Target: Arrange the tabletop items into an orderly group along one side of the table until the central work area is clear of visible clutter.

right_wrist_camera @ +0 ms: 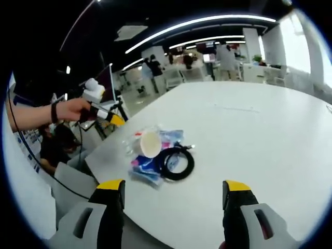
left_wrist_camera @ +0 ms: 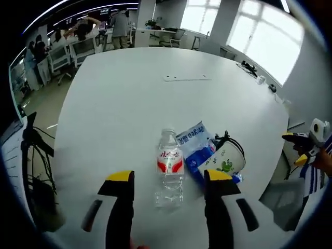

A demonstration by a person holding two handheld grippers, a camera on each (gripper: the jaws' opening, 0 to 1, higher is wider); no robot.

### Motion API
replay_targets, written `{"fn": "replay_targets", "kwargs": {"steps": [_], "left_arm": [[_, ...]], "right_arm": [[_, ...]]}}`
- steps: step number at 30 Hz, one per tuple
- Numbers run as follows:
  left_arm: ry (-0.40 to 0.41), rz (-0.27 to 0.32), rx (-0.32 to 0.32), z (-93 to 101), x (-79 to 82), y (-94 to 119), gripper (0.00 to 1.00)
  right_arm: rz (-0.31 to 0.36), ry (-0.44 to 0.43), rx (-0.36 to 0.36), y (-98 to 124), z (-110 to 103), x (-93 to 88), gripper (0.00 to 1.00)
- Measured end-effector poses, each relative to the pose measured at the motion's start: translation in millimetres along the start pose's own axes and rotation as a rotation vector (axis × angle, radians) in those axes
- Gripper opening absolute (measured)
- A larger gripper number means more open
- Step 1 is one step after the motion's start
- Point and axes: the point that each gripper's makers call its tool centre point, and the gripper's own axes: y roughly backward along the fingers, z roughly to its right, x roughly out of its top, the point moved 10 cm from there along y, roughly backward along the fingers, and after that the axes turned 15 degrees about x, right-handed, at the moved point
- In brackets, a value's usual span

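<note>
right now we hold our left gripper [left_wrist_camera: 168, 181] spread wide over the near edge of the white table [left_wrist_camera: 129, 104], gripping nothing, with the clear water bottle [left_wrist_camera: 169, 168] lying between its yellow-tipped jaws without touching either. just beside the bottle, on its right as the left gripper view shows it, lies a blue snack packet [left_wrist_camera: 196, 142], and against that packet rests a white mug [left_wrist_camera: 228, 158] with a green print, tipped on its side. in the right gripper view the mug's [right_wrist_camera: 150, 143] open mouth faces us, a coiled black cable [right_wrist_camera: 176, 163] lies just beside it, and the packet [right_wrist_camera: 148, 168] sits under both. our right gripper [right_wrist_camera: 174, 194] is also spread and empty, hanging apart from the mug, over bare table
</note>
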Motion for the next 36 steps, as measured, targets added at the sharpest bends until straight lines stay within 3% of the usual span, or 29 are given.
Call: {"fn": "replay_targets", "kwargs": {"steps": [12,20,36], "left_arm": [[0.006,-0.08,0.0,6.0,13.8,-26,0.49],[0.077,-0.169,0.002,17.8,7.9,-30,0.47],[0.038,-0.258,0.008,29.8,11.0,-53,0.43]], "right_arm": [[-0.008,-0.004,0.0,-1,2,0.3,0.78],[-0.017,-0.008,0.006,-2,2,-1.1,0.78],[-0.032,-0.024,0.011,-2,2,-7.0,0.78]]}}
